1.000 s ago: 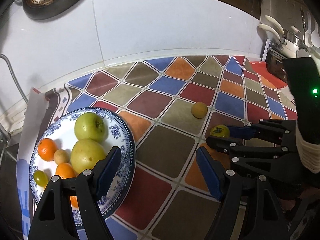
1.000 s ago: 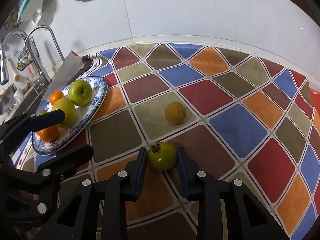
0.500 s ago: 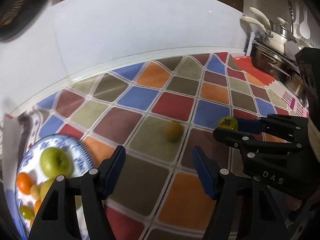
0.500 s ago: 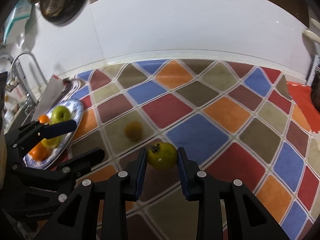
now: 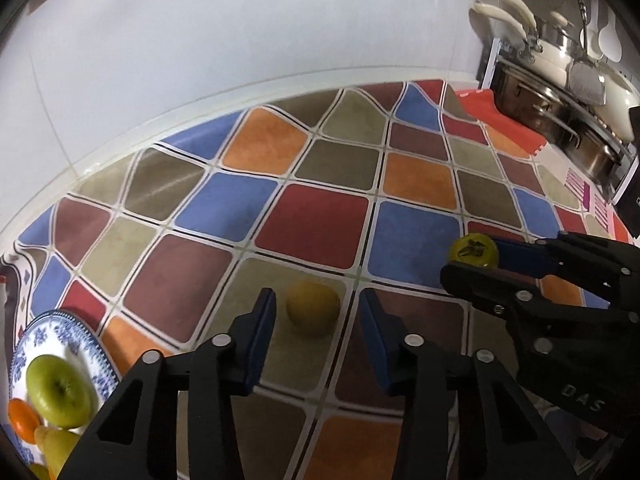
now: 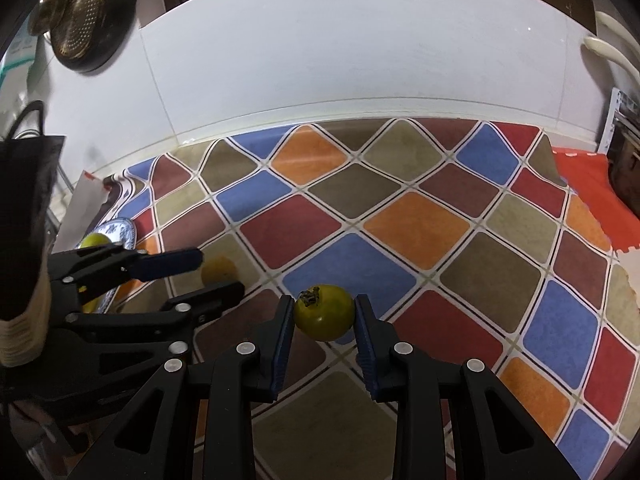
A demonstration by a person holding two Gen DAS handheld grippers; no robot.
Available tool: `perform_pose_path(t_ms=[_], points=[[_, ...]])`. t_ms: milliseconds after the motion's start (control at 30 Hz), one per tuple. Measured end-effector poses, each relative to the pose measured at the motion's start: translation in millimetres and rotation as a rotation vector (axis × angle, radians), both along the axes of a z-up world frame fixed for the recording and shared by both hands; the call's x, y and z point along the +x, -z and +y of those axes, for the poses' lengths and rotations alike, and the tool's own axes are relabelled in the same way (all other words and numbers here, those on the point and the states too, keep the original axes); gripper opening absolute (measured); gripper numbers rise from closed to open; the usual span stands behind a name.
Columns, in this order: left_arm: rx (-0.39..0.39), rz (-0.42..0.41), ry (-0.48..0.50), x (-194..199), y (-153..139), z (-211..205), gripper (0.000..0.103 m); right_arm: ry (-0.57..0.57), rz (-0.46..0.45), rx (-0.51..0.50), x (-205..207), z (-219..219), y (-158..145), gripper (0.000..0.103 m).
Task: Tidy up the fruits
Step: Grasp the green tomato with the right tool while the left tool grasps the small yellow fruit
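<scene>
The right gripper (image 6: 324, 320) has its fingers pressed on both sides of a green fruit with a dark stalk (image 6: 324, 312), held above the checkered mat (image 6: 416, 220) on the desk. The left gripper (image 5: 314, 316) is closing its fingers around a small yellow-brown fruit (image 5: 313, 307) lying on the mat, with gaps showing on both sides of it. At about 8 o'clock from that fruit, in the left wrist view, a blue-patterned plate (image 5: 94, 350) holds a green apple (image 5: 58, 390) and an orange (image 5: 22, 420).
</scene>
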State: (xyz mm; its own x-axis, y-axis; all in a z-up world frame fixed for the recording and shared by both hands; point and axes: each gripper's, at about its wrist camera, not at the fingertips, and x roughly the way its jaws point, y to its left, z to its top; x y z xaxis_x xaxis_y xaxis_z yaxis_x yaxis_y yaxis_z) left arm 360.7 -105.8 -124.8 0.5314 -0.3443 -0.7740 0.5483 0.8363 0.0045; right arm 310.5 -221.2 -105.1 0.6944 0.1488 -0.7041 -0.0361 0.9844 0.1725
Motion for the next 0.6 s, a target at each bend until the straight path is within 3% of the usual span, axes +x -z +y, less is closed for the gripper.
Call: perform_pose_path(t_ms=[133, 600], points=[[0.011, 0.0, -0.008, 4, 5, -3, 0.027, 0.012, 0.002, 0.006, 2, -4, 2, 0.031], [-0.059, -0.017, -0.042, -13, -21, 13, 0.027, 0.005, -0.022, 0.015, -1, -2, -8, 0.031]])
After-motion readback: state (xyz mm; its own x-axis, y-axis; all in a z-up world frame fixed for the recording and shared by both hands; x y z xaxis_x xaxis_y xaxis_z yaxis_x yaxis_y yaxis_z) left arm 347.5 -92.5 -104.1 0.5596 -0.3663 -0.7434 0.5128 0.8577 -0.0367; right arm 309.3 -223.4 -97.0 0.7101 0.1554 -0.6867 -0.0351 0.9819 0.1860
